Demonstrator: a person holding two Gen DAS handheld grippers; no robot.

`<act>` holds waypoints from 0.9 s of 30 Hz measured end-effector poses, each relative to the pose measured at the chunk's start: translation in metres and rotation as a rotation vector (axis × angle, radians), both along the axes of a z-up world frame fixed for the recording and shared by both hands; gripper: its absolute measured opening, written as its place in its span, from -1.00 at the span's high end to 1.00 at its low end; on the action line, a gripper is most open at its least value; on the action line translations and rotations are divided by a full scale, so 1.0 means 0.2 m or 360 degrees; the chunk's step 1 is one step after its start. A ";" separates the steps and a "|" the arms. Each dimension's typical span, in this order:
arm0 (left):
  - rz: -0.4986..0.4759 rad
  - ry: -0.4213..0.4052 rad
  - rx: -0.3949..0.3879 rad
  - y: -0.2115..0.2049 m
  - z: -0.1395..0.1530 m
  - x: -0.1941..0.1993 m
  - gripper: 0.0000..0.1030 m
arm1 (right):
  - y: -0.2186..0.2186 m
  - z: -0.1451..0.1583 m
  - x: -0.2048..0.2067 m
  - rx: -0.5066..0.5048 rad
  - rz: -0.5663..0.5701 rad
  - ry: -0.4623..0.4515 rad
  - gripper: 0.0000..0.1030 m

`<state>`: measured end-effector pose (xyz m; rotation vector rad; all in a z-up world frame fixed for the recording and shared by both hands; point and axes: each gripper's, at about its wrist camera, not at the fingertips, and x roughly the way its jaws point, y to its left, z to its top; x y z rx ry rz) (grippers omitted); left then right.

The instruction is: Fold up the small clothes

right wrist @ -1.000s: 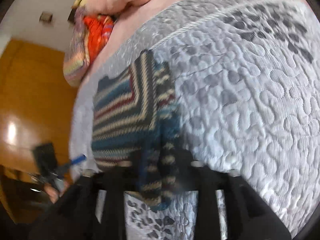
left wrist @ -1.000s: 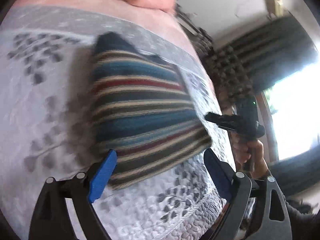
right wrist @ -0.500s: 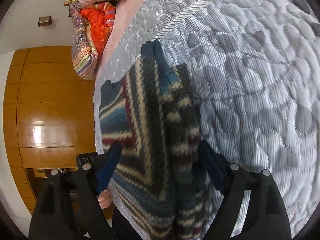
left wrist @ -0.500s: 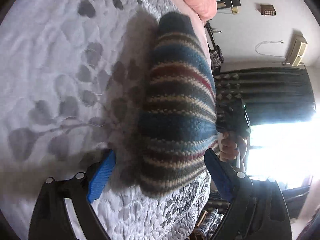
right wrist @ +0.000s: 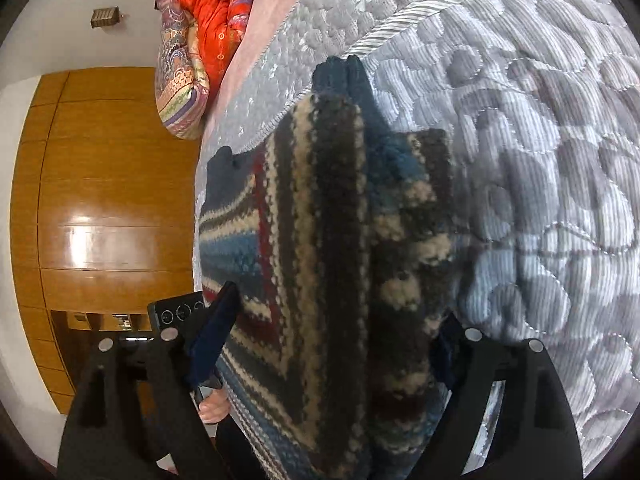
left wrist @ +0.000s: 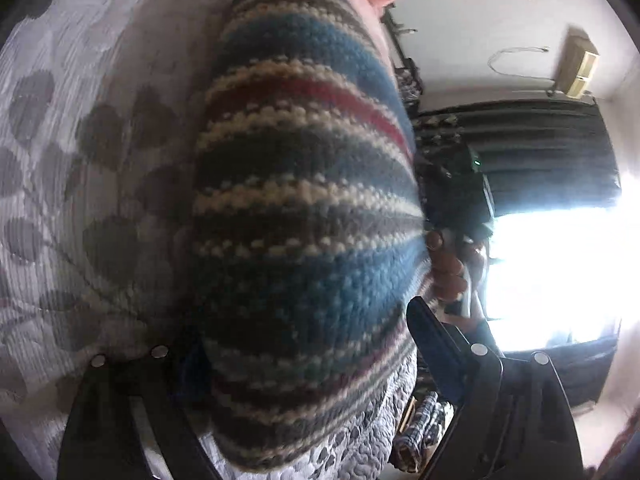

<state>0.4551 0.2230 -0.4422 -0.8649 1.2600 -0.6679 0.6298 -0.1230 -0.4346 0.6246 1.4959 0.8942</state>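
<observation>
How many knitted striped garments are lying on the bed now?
1: the striped sweater, folded on the grey quilt between both open grippers; others may be hidden beneath it.

Blue, cream, red striped sweater

No legible text, label, brand, number or sign appears in either view. The dark device seen in the right wrist view carries small round white markings, too small to read.
</observation>
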 end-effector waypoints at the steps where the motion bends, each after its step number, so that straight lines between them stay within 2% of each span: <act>1: 0.0006 0.0014 0.0061 -0.01 0.01 0.00 -0.52 | 0.01 0.00 0.00 -0.0004 -0.0008 -0.0004 -0.47; 4: 0.0011 0.0054 0.0107 -0.04 0.01 -0.01 -0.21 | 0.01 0.00 -0.03 0.0009 -0.0030 -0.0014 -0.09; 7: -0.0006 0.0060 0.0163 -0.06 0.05 0.01 -0.03 | 0.01 0.05 -0.06 0.0018 -0.0066 -0.0059 0.07; 12: -0.0049 0.0004 0.0254 -0.03 0.18 0.01 0.14 | 0.01 0.17 -0.13 0.0053 -0.0126 -0.0124 0.16; 19: -0.0088 -0.0067 0.0322 0.07 0.43 -0.11 0.19 | 0.15 0.36 -0.32 0.0074 -0.0108 -0.0178 0.18; 23: -0.0118 -0.0089 0.0364 0.19 0.55 -0.27 0.19 | 0.28 0.40 -0.49 0.0119 -0.0075 -0.0165 0.19; 27: -0.0104 -0.0077 0.0380 0.34 0.58 -0.43 0.19 | 0.41 0.36 -0.67 0.0173 -0.0074 -0.0112 0.19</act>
